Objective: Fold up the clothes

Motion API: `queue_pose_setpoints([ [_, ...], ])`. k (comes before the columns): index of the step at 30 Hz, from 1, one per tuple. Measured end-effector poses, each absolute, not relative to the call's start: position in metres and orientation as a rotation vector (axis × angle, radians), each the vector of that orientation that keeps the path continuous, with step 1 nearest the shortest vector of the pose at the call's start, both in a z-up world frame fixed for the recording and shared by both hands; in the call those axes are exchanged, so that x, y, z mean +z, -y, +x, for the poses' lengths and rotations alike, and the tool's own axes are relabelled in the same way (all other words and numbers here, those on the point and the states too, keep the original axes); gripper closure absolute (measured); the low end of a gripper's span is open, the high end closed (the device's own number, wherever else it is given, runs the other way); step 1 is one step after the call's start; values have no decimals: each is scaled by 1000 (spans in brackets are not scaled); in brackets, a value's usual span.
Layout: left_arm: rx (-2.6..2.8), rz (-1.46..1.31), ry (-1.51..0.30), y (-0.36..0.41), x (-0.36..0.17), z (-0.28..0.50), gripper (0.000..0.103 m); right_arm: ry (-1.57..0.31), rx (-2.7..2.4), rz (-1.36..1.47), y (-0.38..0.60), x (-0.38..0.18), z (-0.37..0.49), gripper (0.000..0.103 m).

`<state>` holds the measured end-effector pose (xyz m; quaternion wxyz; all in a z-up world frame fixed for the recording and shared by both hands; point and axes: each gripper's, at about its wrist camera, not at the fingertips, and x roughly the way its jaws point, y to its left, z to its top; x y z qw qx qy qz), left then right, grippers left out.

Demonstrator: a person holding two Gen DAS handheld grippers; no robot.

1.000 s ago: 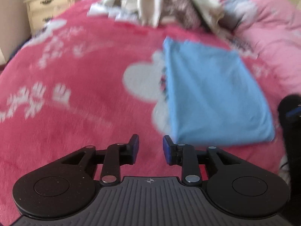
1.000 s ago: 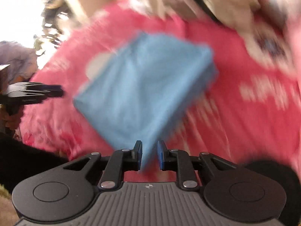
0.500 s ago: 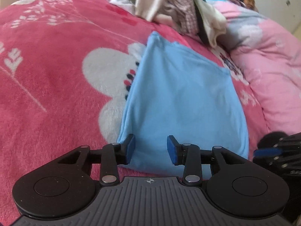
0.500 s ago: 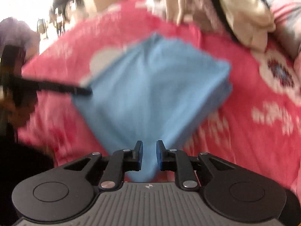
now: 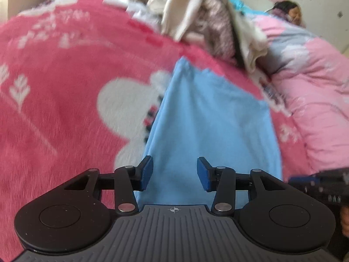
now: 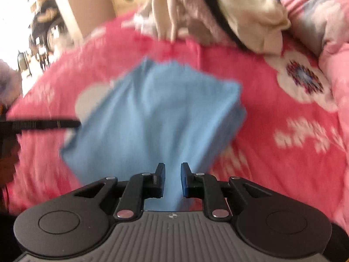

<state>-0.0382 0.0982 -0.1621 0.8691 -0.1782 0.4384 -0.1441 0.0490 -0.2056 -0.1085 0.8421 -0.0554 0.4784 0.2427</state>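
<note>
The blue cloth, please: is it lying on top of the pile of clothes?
No, the blue cloth lies flat on the red blanket.

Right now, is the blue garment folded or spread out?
Folded: the blue garment lies as a compact rectangle on the red blanket, stacked layers showing at its right edge.

Right gripper low over the near corner of a folded blue garment lying on the red floral bed blanket; fingers narrowly parted, cloth seen between them. Left gripper at garment's left edge. Clothes pile behind.
</note>
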Motion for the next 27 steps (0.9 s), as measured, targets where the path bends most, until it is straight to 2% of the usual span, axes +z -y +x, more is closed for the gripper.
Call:
queue_pose_setpoints([
  [4, -355, -343, -878, -74, -155, -19, 56, -1044, 502, -56, 196, -136, 74, 83],
  [8, -364, -318, -956, -52, -182, -3, 58, -1137, 423, 50, 231, -151, 71, 88],
  [9, -352, -322, -968, -54, -189, -4, 59, -1120, 406, 56, 237, -143, 70, 88],
  [10, -359, -339, -956, -58, -188, -8, 59, -1103, 389, 61, 243, -134, 69, 81],
  [13, -353, -360, -953, -65, -181, -10, 57, -1007, 426, 55, 233, -113, 79, 81],
  [17, -353, -365, -926, -59, -174, -1, 54, -957, 560, 76, 200, -125, 103, 81],
  [19, -347, -363, -917, -55, -175, 4, 54, -990, 571, 107, 198, -148, 115, 84],
  [21, -327, -362, -912, -53, -179, 6, 54, -992, 474, 102, 216, -162, 129, 91],
  [23, -316, -382, -920, -60, -185, 4, 54, -970, 367, 217, 253, -156, 141, 92],
  [25, -318, -406, -913, -69, -187, -1, 54, -916, 316, 226, 267, -137, 143, 85],
  [27, -316, -415, -903, -73, -188, -3, 54, -906, 397, 237, 256, -124, 144, 84],
])
